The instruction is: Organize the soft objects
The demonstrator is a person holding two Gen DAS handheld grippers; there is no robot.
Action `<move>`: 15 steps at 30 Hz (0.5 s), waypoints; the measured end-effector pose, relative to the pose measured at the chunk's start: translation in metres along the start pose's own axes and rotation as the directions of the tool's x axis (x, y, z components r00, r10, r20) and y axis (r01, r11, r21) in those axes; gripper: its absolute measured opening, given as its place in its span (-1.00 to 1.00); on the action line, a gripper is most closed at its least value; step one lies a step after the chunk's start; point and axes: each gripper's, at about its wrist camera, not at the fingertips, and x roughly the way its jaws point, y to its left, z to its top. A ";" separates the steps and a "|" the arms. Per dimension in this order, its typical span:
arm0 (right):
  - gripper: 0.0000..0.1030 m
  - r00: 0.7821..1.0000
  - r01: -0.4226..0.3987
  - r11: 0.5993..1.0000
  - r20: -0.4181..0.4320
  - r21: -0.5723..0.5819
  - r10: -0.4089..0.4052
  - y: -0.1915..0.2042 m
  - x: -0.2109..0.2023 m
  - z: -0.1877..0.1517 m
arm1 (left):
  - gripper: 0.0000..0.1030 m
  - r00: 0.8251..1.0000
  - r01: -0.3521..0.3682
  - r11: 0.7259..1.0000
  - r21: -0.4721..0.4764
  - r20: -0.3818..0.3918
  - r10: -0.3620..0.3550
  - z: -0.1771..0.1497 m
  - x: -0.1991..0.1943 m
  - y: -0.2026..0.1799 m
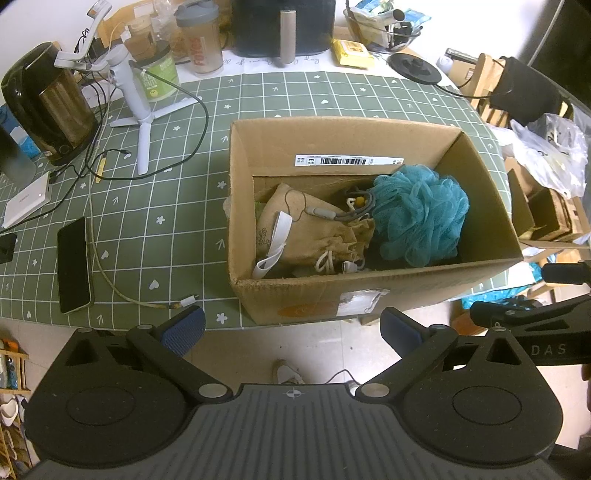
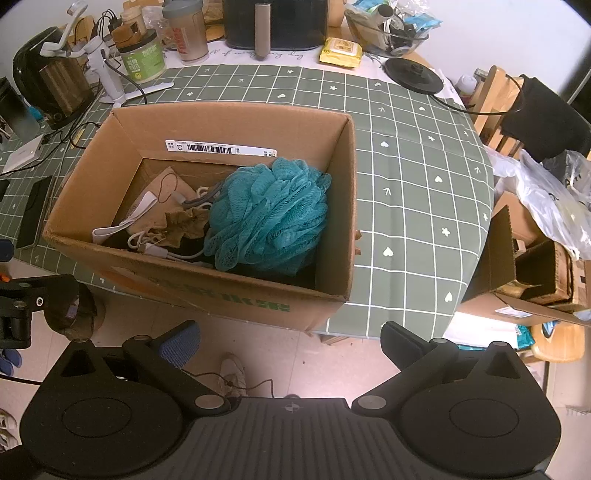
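An open cardboard box [image 1: 424,284] stands at the near edge of the green checked table [image 1: 184,221]; it also shows in the right wrist view [image 2: 207,280]. Inside lie a teal mesh bath pouf [image 1: 417,216] [image 2: 269,214], a beige drawstring cloth pouch [image 1: 310,229] [image 2: 177,221], a white strap [image 1: 275,240] and grey cords [image 1: 354,210]. My left gripper [image 1: 291,330] is open and empty, held off the table's edge in front of the box. My right gripper [image 2: 290,338] is open and empty, also in front of the box, over the floor.
Left of the box lie a black phone [image 1: 74,264], a cable [image 1: 122,291] and a white tripod stand [image 1: 140,122]. A kettle [image 1: 48,107], jars, a bottle [image 1: 201,40] and an air fryer [image 1: 284,26] line the back. A chair, bags and boxes [image 2: 535,229] crowd the right side.
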 end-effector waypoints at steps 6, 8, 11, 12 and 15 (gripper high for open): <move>1.00 1.000 0.002 1.000 -0.002 0.000 -0.002 0.000 -0.001 0.000 | 1.00 1.000 -0.002 1.000 -0.002 -0.002 0.002 0.000 0.000 0.000; 1.00 1.000 0.002 1.000 -0.002 0.000 -0.002 0.000 0.000 0.000 | 1.00 1.000 -0.002 1.000 -0.003 -0.002 0.002 -0.001 0.000 0.000; 1.00 1.000 0.001 1.000 -0.003 -0.001 -0.001 0.001 0.000 0.000 | 1.00 1.000 -0.002 1.000 -0.004 -0.002 0.002 -0.001 0.000 0.000; 1.00 1.000 0.002 1.000 -0.002 0.000 -0.002 0.001 0.000 0.001 | 1.00 1.000 -0.001 1.000 -0.003 -0.002 0.001 -0.001 0.000 0.000; 1.00 1.000 0.001 1.000 -0.003 -0.001 -0.001 0.000 0.000 0.000 | 1.00 1.000 -0.001 1.000 -0.003 -0.003 0.001 -0.002 0.000 0.000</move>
